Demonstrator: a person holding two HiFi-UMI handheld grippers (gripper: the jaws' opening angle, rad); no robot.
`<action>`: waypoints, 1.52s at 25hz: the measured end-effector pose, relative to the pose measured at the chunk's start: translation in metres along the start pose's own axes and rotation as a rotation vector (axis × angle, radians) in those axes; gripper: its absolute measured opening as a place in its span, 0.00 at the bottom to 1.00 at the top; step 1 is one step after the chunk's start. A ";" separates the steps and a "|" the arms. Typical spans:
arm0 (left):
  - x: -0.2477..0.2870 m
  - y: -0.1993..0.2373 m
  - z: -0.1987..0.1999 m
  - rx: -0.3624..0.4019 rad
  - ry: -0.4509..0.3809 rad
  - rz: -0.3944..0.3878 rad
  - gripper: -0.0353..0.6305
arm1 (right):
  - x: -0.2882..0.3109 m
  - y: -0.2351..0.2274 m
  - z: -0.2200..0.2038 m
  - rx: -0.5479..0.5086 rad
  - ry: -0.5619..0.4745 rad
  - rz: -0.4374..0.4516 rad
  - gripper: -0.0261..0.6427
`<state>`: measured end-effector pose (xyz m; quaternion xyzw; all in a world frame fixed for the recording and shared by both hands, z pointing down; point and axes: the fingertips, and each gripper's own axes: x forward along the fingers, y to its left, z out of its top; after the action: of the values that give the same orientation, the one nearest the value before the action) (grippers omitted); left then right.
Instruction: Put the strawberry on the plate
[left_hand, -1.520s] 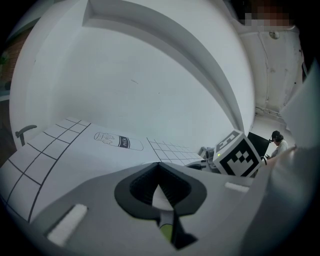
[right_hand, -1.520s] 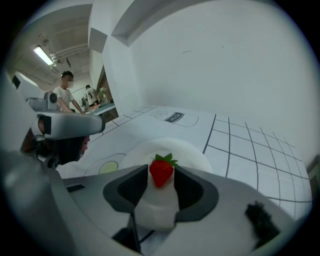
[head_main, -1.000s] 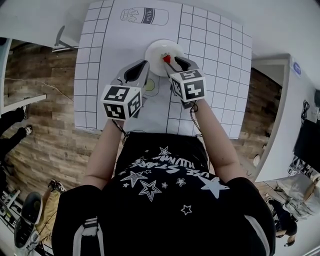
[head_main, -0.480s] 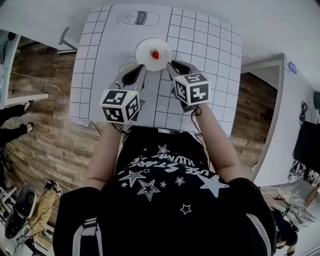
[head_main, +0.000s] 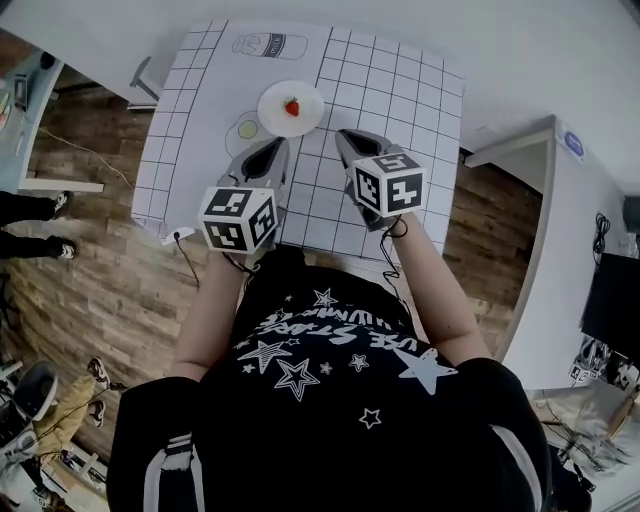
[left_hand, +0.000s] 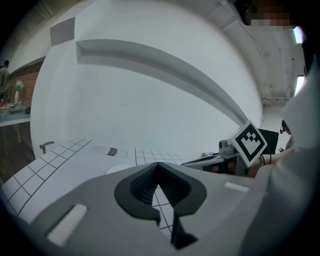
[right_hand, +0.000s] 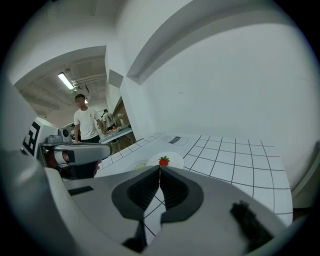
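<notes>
Fingers of right gripper pressed together, nothing between. Left gripper likewise: fingertips touching, empty. Strawberry resting at middle of white plate, near far edge of tabletop, left of centre. Both grippers side by side over tabletop's near half, apart from plate, pointing toward far edge.

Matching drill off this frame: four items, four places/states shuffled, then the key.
Items:
1. strawberry
2. plate
3. right hand-held gripper
4. milk carton drawing

Places/states:
A. jaws shut, nothing between them
B. at the far edge of the gridded mat
C. red, lying on the plate
D. white, round, beside the green circle print

Pairs: 1-C, 2-D, 3-A, 4-B
</notes>
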<state>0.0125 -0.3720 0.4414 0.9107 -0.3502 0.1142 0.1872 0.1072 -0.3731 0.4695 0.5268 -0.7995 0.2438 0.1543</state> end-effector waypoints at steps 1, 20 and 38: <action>-0.002 -0.006 -0.001 0.003 -0.005 0.005 0.07 | -0.006 0.000 -0.002 -0.001 -0.003 0.008 0.06; -0.083 -0.139 -0.044 -0.031 -0.101 0.121 0.07 | -0.158 0.035 -0.054 -0.028 -0.090 0.199 0.06; -0.201 -0.174 -0.079 -0.083 -0.201 0.295 0.07 | -0.189 0.118 -0.092 -0.096 -0.073 0.390 0.06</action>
<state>-0.0216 -0.1003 0.3999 0.8477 -0.5013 0.0340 0.1699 0.0735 -0.1387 0.4241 0.3626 -0.9022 0.2113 0.0999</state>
